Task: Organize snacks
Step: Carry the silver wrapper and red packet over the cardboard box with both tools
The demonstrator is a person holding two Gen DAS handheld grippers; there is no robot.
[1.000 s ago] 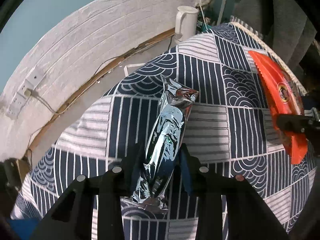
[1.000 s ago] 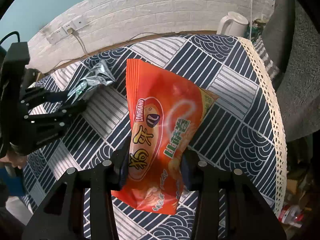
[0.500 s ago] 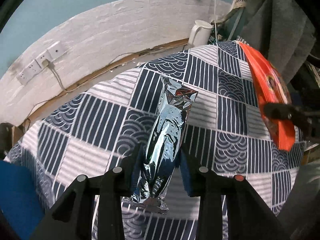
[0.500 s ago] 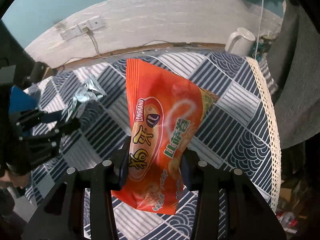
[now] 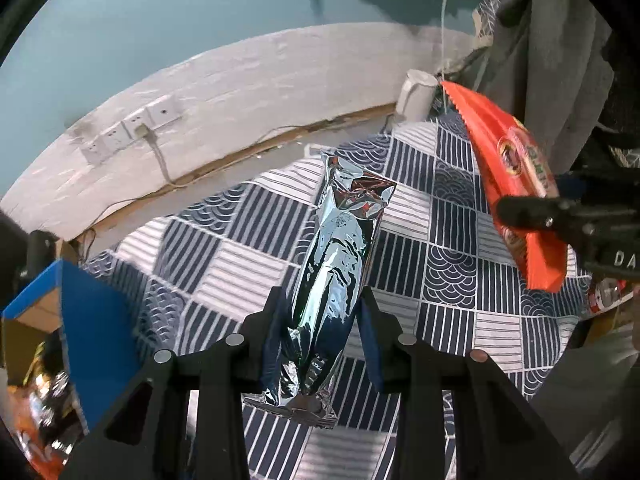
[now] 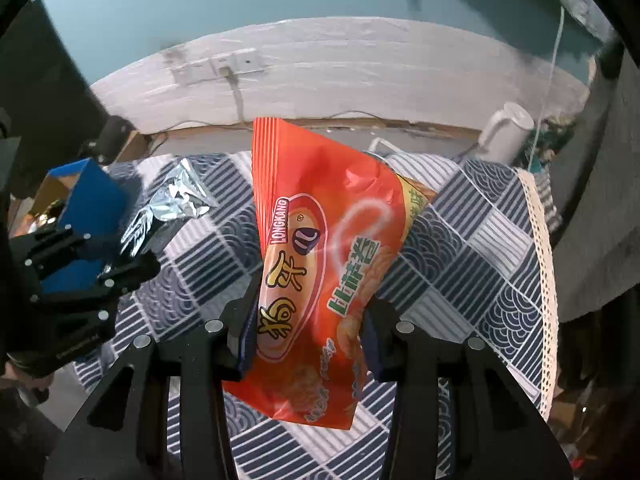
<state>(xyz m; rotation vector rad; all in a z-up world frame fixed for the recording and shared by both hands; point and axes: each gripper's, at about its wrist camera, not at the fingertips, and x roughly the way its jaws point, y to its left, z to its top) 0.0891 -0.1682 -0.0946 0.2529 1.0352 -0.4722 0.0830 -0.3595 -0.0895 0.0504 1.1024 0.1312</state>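
Both tongs clamped, left gripper (image 5: 322, 334) on my silver packet (image 5: 336, 272), right gripper (image 6: 306, 336) on the orange bag (image 6: 320, 264), I should carry steadily toward the blue box (image 5: 92, 332) left of them.

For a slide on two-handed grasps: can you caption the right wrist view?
Right gripper clamps an orange snack bag above the patterned tablecloth; left gripper holds a silver packet.

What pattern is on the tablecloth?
Navy and white patchwork tablecloth: striped squares and wave-scale squares. Clearest in the left wrist view.

The right tongs (image 6: 306, 328) pinch an orange snack bag (image 6: 320, 264) above the patterned tablecloth (image 6: 472, 264).
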